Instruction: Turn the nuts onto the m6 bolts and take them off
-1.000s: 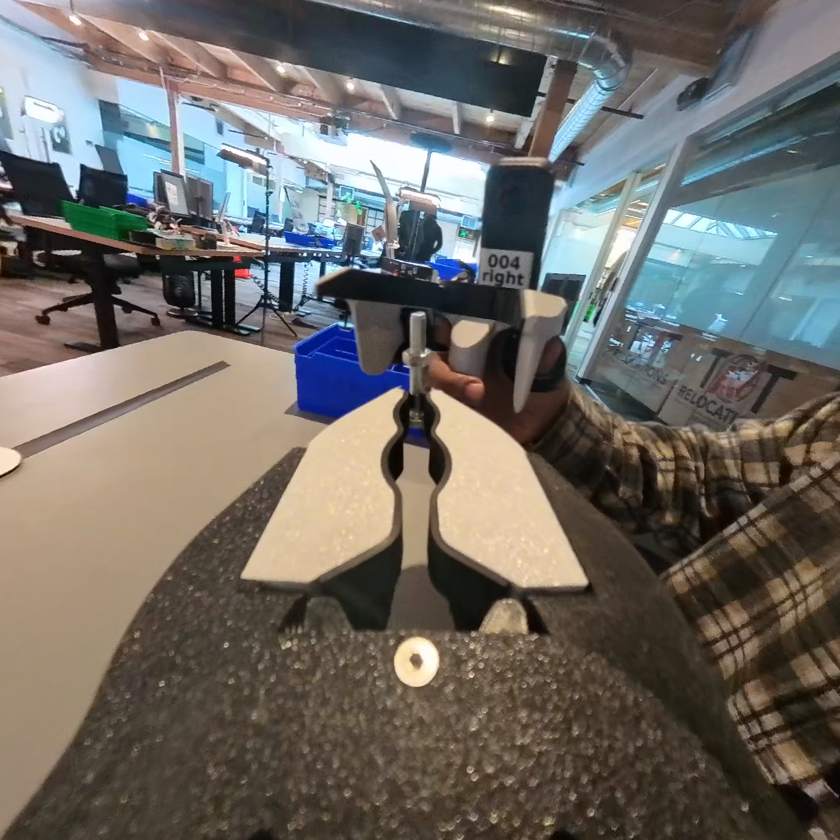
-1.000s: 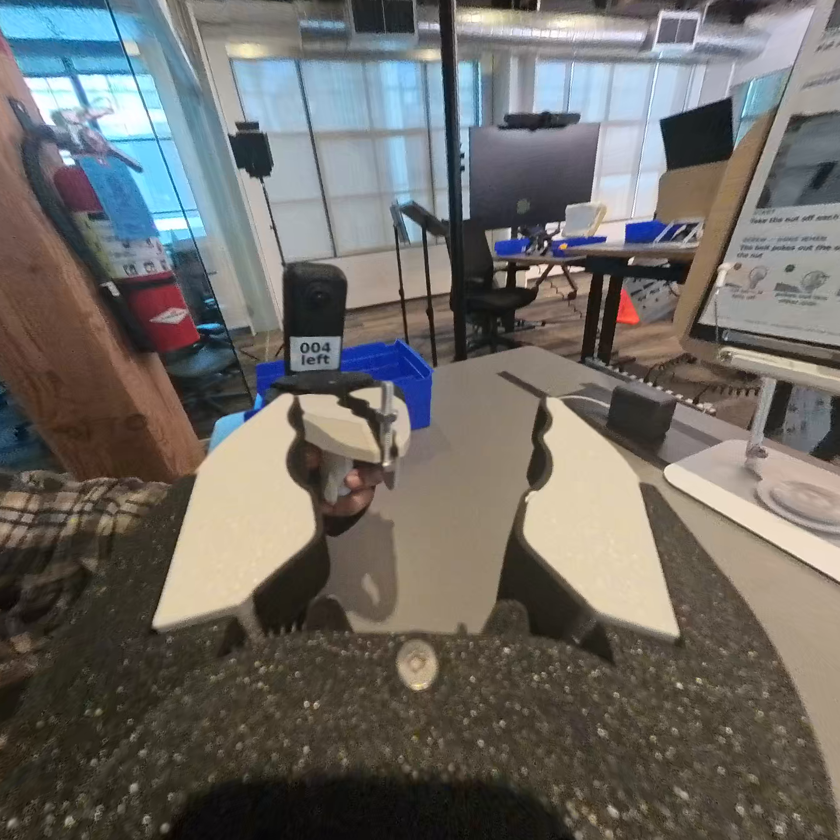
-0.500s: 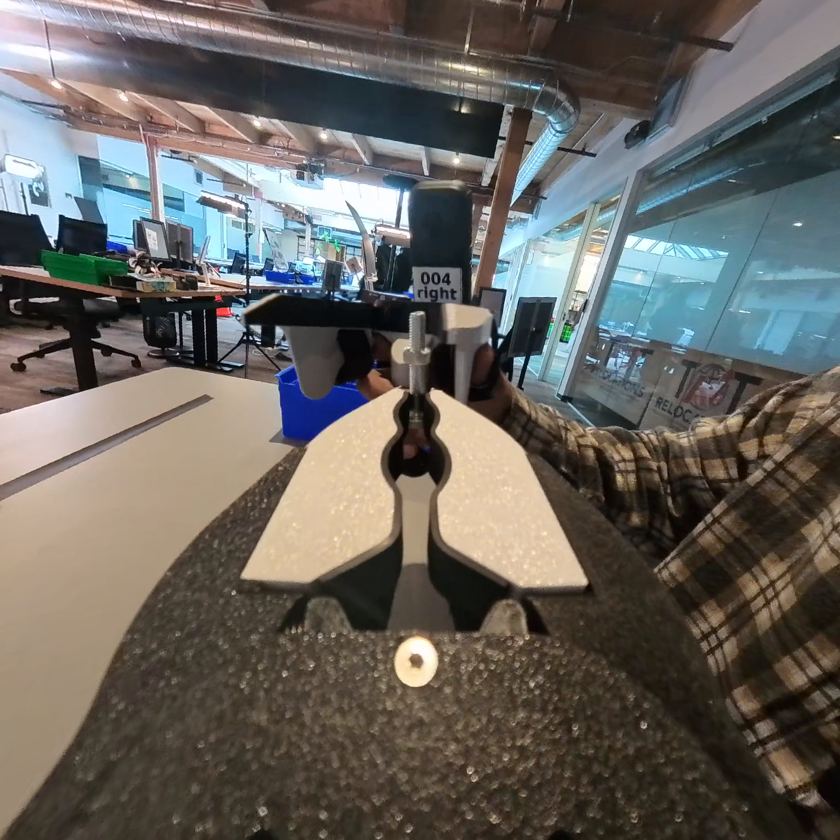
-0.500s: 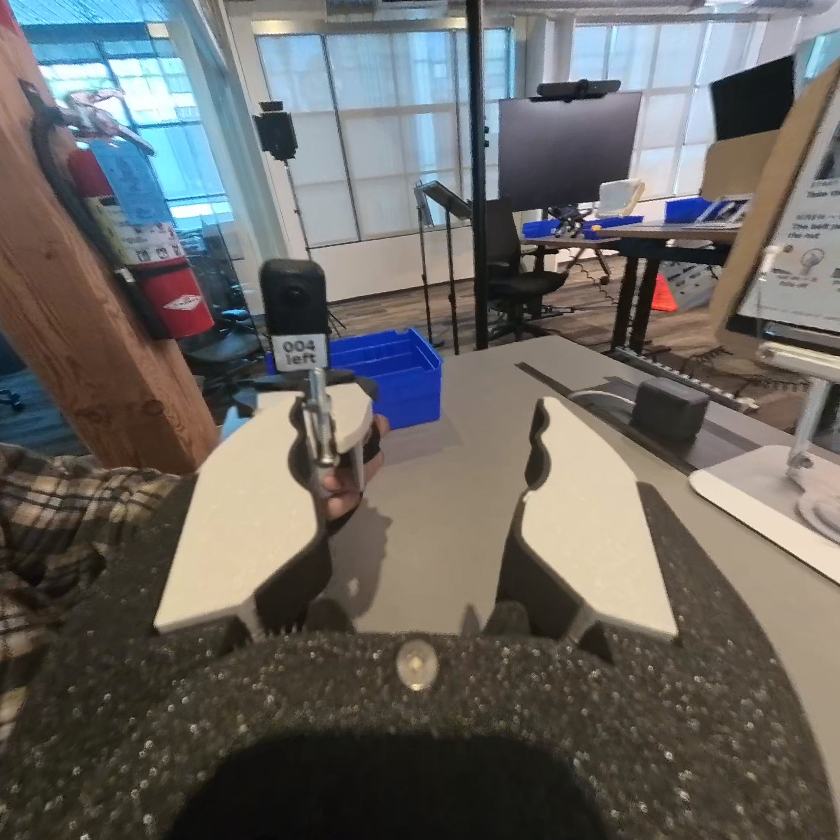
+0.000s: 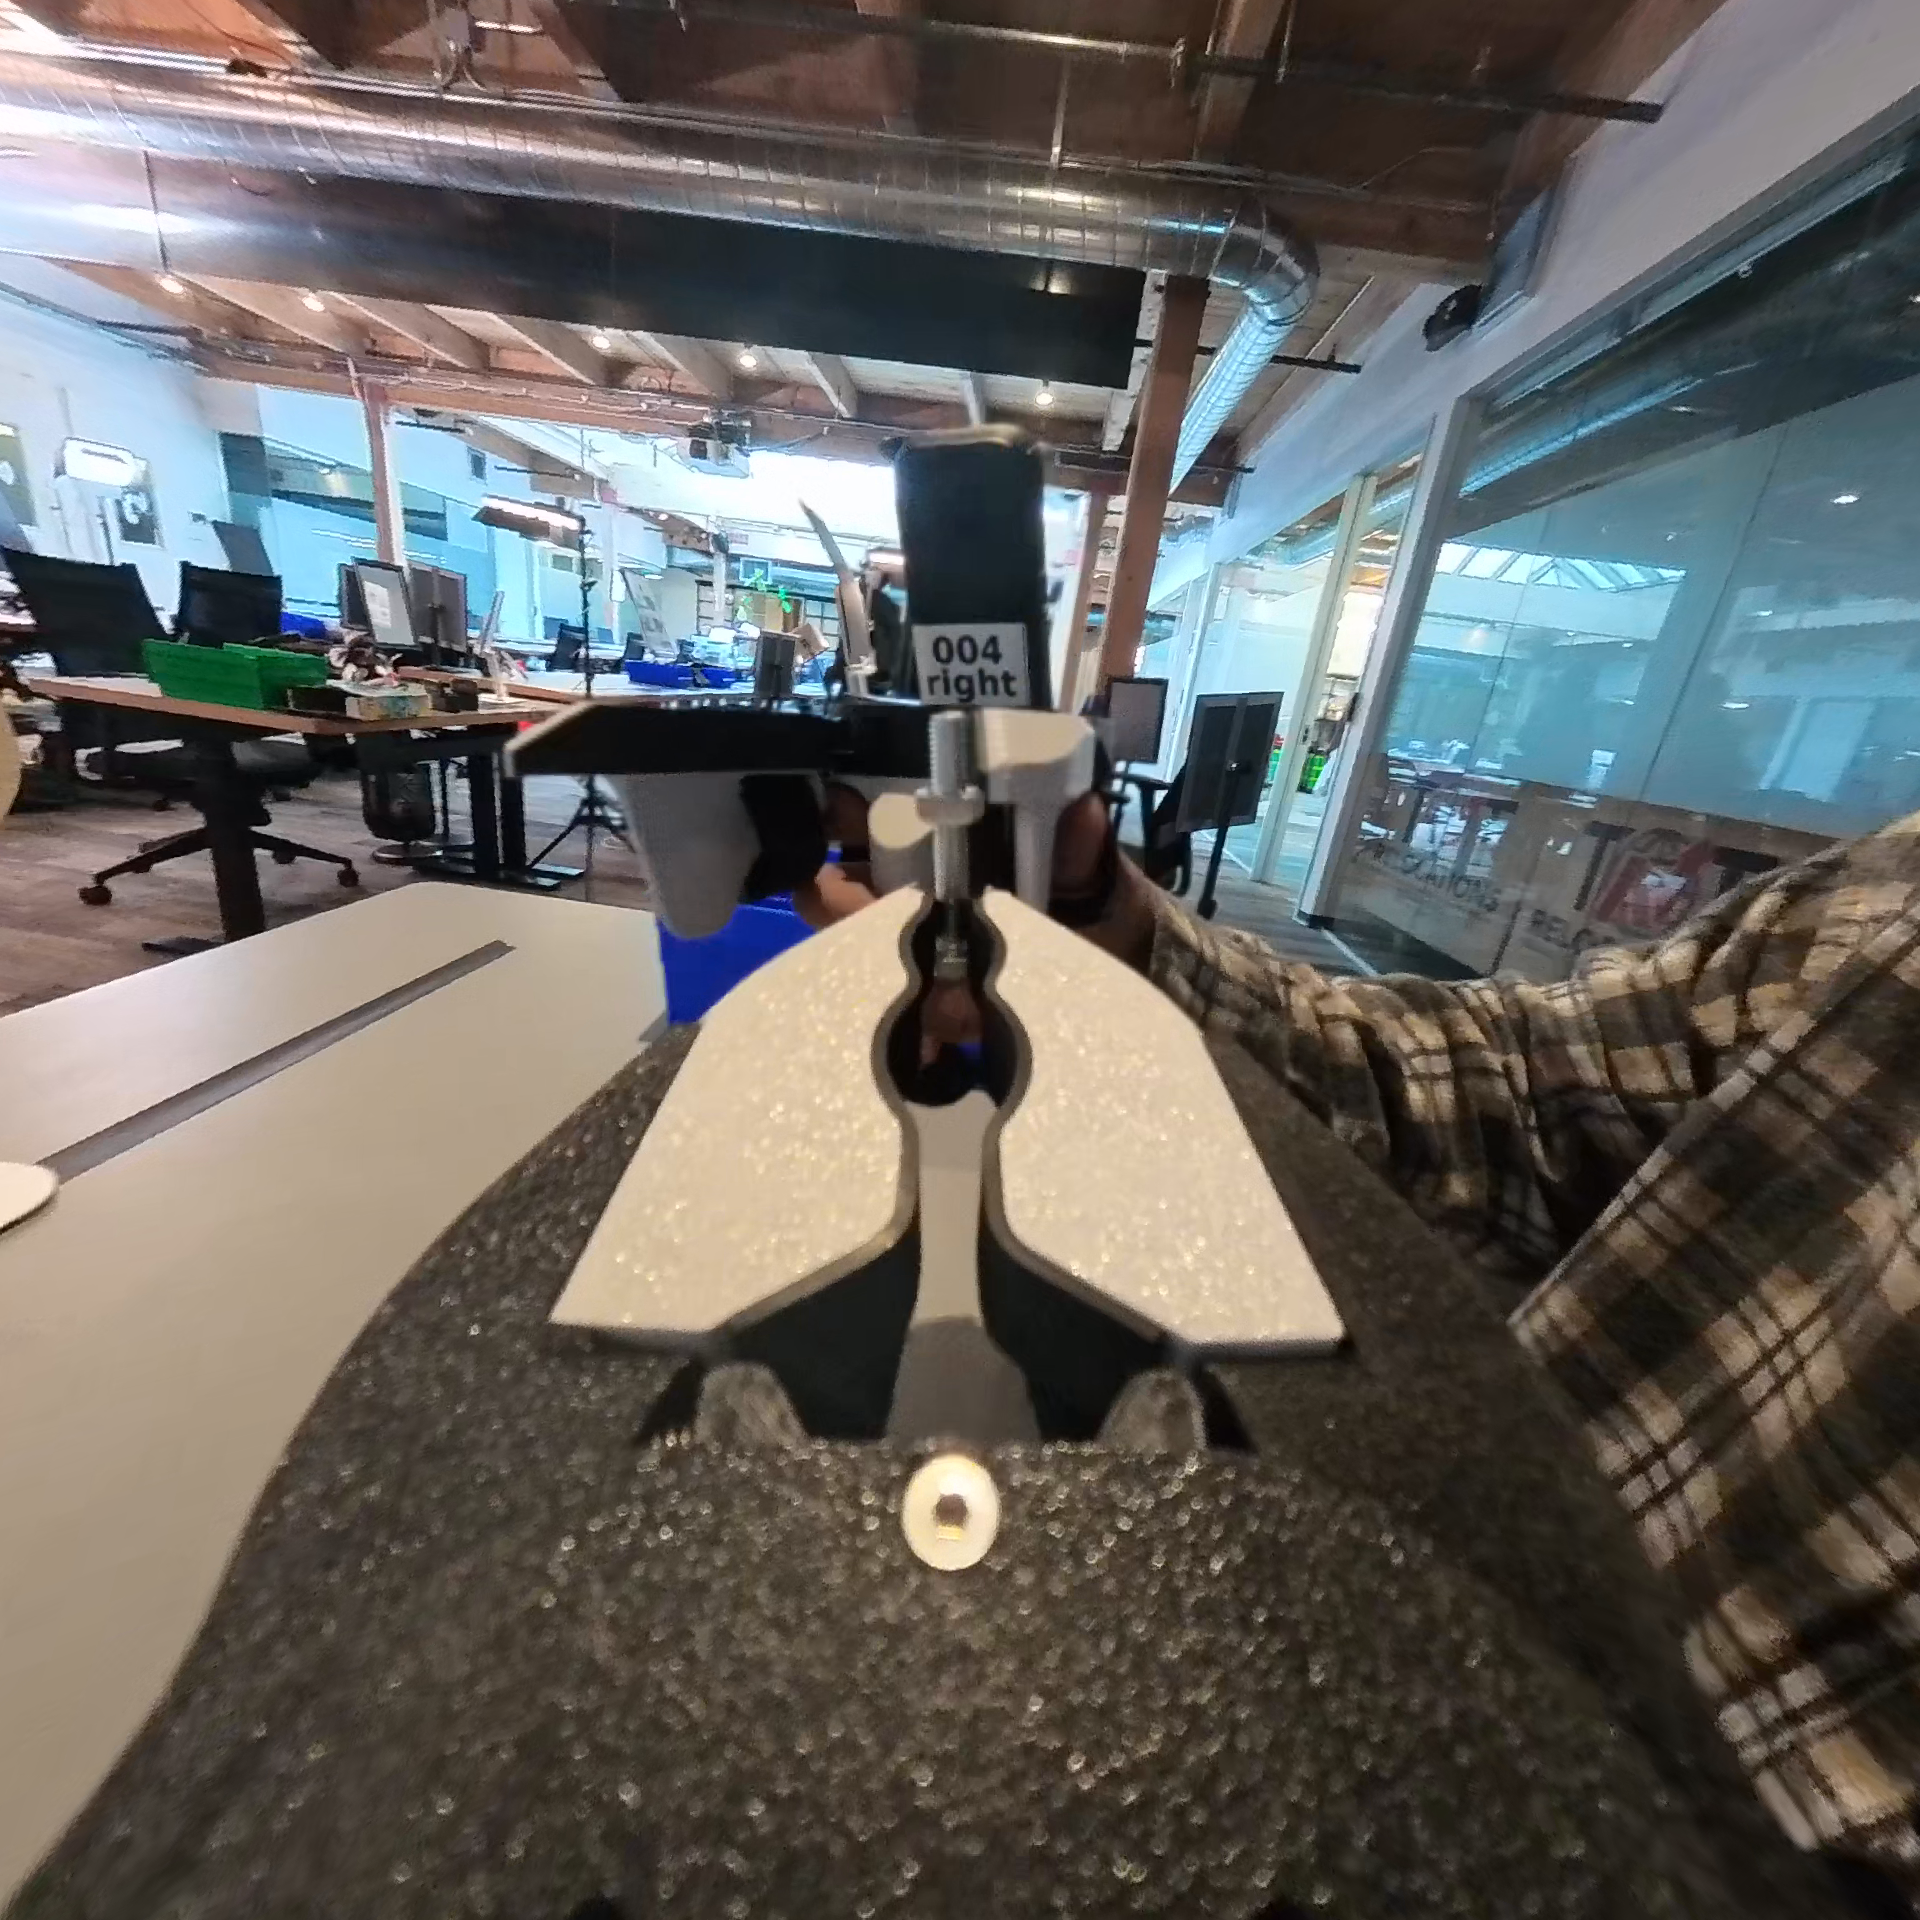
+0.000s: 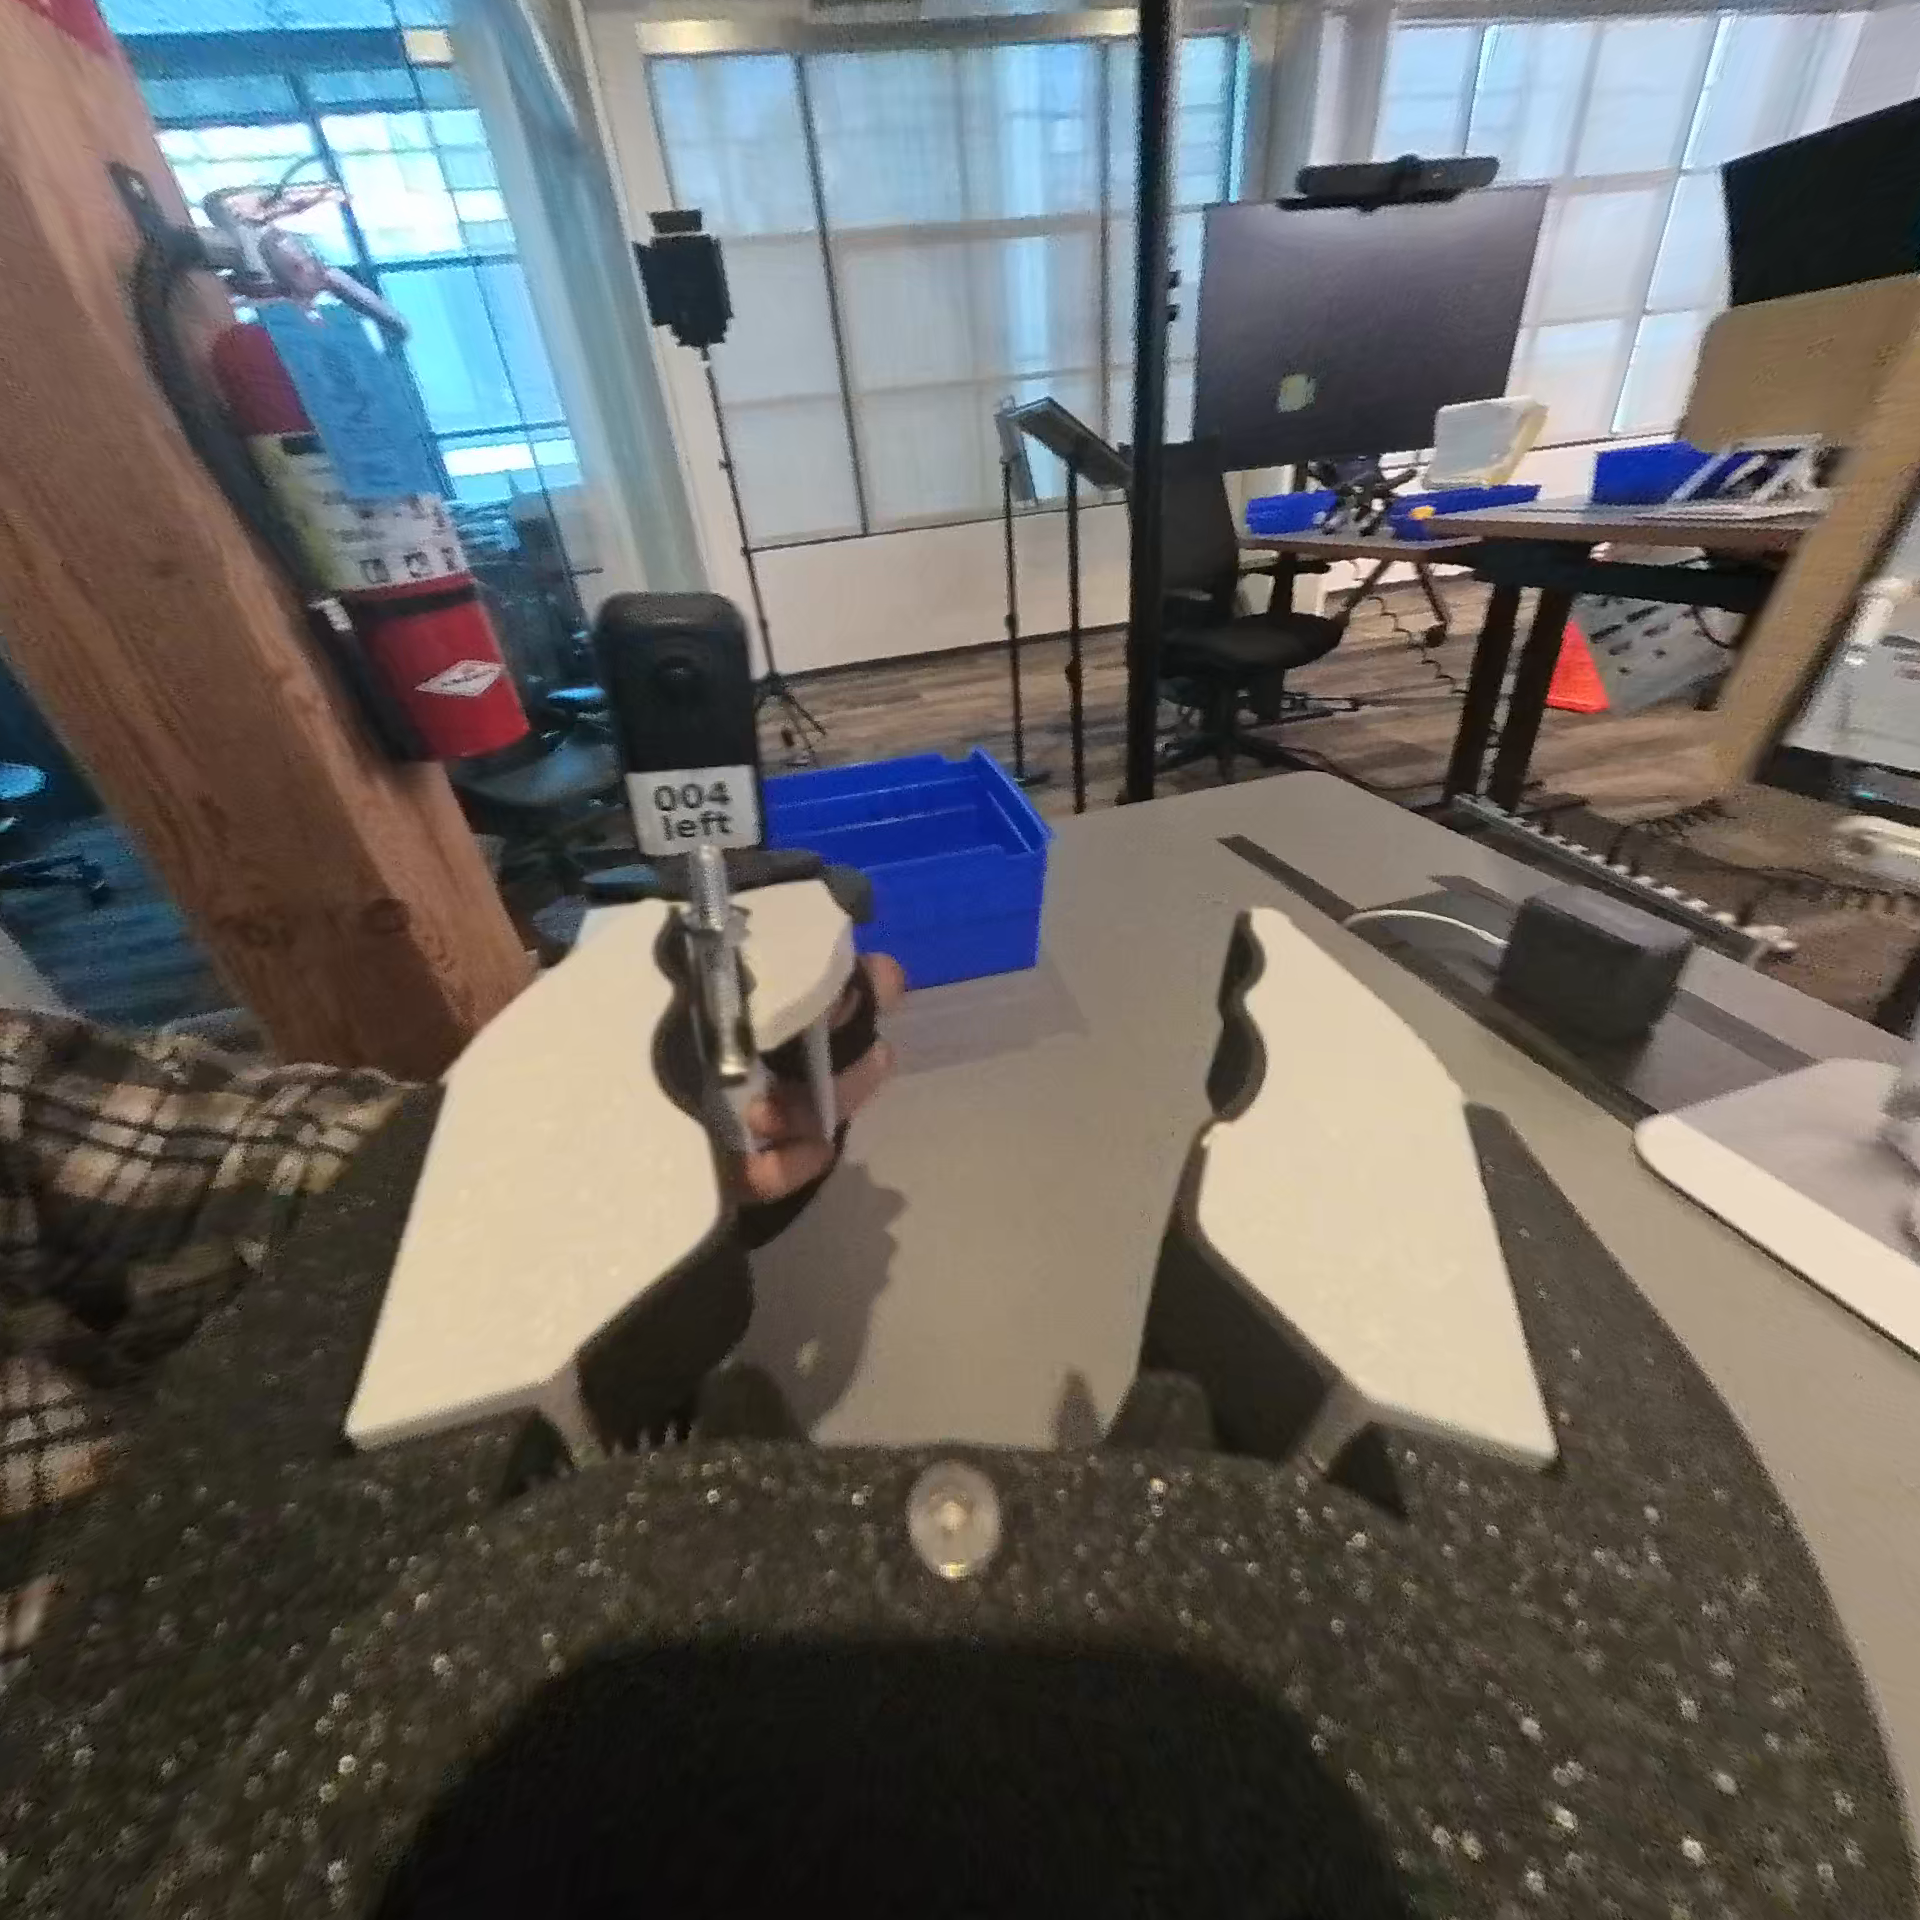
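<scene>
My left gripper (image 5: 948,914) is shut on the lower end of a silver bolt (image 5: 948,862) and holds it upright above the grey table (image 5: 260,1091). A nut (image 5: 948,798) sits on the thread about a third of the way down from the tip. My right gripper (image 6: 956,935) is wide open and holds nothing. In the right wrist view the bolt (image 6: 717,997) and its nut (image 6: 710,920) stand by the inner edge of the right gripper's left finger (image 6: 582,1122). No right pad presses on it. The right gripper also shows in the left wrist view (image 5: 862,831), behind the bolt.
A blue bin (image 6: 914,873) stands at the table's far edge behind the left gripper. A black box (image 6: 1590,966) and a white stand base (image 6: 1787,1174) lie to the right. A wooden post (image 6: 208,727) rises at the left. A plaid sleeve (image 5: 1558,1143) reaches in from the right.
The right gripper has shifted sideways, still wide open, so the bolt now stands at its left finger instead of farther inside the gap. The left gripper keeps its hold on the bolt.
</scene>
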`<action>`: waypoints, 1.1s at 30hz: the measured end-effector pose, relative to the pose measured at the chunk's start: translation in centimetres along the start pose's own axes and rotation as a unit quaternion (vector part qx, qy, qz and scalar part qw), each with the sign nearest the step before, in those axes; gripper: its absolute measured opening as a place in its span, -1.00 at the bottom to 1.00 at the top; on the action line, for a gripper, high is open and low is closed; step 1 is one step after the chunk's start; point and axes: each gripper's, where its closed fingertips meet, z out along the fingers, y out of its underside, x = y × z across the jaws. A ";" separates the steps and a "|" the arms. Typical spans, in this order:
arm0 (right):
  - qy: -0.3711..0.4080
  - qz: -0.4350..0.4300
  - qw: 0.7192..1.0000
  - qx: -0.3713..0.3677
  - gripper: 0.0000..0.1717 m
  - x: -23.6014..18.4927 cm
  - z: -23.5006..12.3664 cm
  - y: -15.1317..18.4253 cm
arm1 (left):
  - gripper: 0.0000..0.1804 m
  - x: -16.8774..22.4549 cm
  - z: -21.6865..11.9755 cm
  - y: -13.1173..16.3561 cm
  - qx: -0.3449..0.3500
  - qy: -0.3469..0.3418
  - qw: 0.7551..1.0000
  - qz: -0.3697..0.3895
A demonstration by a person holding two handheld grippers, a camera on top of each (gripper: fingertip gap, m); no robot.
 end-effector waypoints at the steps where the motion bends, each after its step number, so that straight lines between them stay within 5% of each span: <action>1: 0.012 0.006 1.000 0.006 0.09 0.8 -0.6 -0.1 | -0.95 -0.1 -0.1 0.0 -0.002 -0.003 1.000 0.002; 33: -0.028 -0.032 0.999 -0.018 0.10 -1.1 1.8 -0.1 | -0.95 -0.3 -0.3 -0.1 0.005 -0.004 1.000 0.005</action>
